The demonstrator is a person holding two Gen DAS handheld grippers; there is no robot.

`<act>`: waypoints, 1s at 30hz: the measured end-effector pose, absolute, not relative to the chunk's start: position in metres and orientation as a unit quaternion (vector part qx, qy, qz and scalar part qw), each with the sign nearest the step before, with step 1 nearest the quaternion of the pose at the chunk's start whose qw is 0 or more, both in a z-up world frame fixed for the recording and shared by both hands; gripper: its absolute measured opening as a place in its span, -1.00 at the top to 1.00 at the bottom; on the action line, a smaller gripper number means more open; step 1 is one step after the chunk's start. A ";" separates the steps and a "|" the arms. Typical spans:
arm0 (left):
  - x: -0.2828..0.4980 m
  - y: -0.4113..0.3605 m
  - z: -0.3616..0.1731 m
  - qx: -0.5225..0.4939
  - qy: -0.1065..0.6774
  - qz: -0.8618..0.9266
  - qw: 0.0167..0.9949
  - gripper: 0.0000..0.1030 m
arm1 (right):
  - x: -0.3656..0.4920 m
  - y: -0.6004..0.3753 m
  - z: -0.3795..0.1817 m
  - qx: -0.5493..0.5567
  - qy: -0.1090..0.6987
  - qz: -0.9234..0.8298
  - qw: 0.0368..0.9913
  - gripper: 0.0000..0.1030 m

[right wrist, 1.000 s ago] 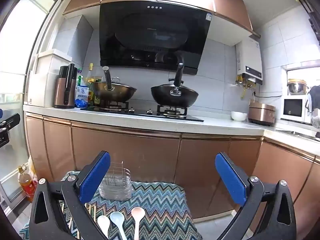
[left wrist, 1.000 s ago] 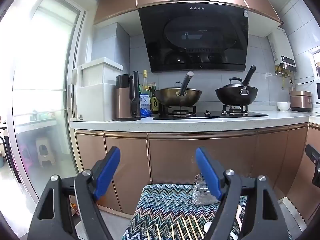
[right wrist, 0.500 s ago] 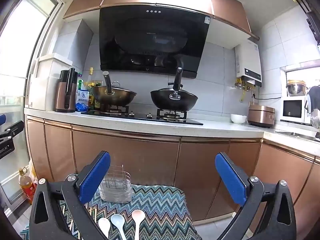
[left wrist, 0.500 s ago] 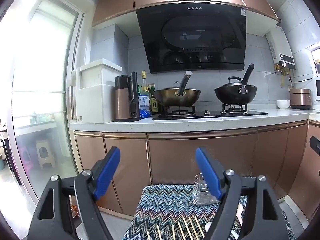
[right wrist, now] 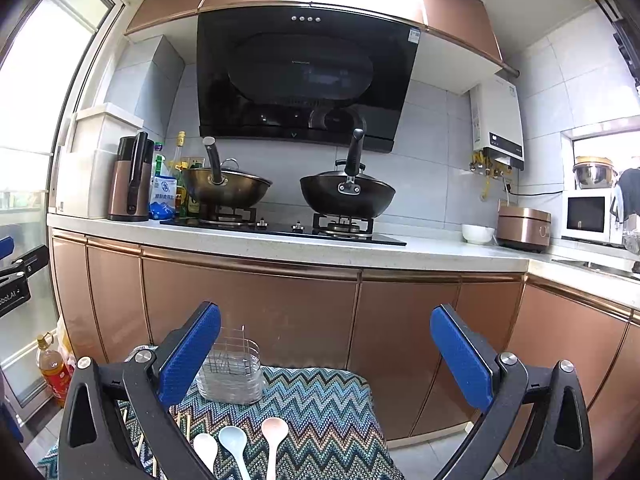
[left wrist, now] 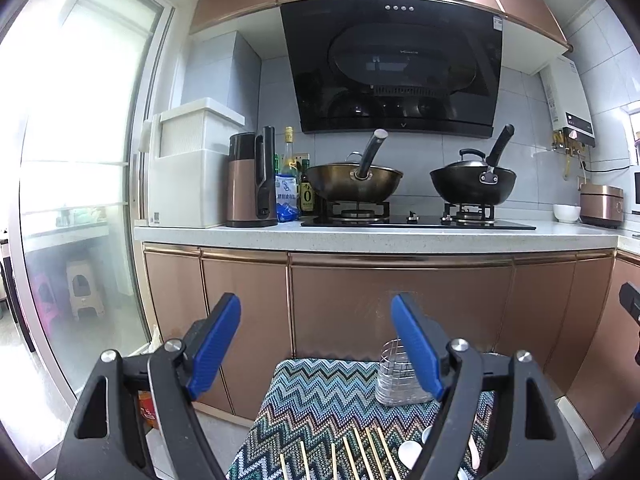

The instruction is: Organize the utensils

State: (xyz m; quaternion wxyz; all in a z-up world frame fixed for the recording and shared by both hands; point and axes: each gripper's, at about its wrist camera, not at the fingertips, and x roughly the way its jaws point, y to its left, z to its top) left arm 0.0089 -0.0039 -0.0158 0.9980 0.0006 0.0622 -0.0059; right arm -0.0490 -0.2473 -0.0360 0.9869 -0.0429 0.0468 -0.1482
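A clear utensil holder with a wire rack (right wrist: 232,372) stands at the far end of a small table under a zigzag cloth (right wrist: 320,408); it also shows in the left wrist view (left wrist: 394,376). Three spoons, white (right wrist: 205,446), pale blue (right wrist: 232,440) and pink (right wrist: 274,432), lie on the cloth near me. Several wooden chopsticks (left wrist: 360,454) lie side by side left of the spoons. My left gripper (left wrist: 316,348) is open and empty above the cloth's near left part. My right gripper (right wrist: 326,356) is open wide and empty above the spoons.
Copper cabinet doors (right wrist: 248,308) stand just behind the table under a white counter (right wrist: 320,248) with a hob and two woks. An oil bottle (right wrist: 52,368) stands on the floor at the left by a glass door (left wrist: 80,200).
Both grippers have stayed open. The views have shifted only slightly; the utensils and holder have not moved.
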 end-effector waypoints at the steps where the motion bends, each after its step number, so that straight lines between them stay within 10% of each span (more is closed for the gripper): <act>1: 0.009 -0.004 -0.016 -0.001 0.062 -0.005 0.998 -0.49 | -0.048 -0.247 -0.037 -0.043 0.047 -0.147 0.987 -0.99; 30: 0.046 0.001 -0.027 0.002 0.095 -0.012 0.995 -0.49 | -0.014 -0.238 -0.053 -0.040 0.071 -0.129 0.988 -0.99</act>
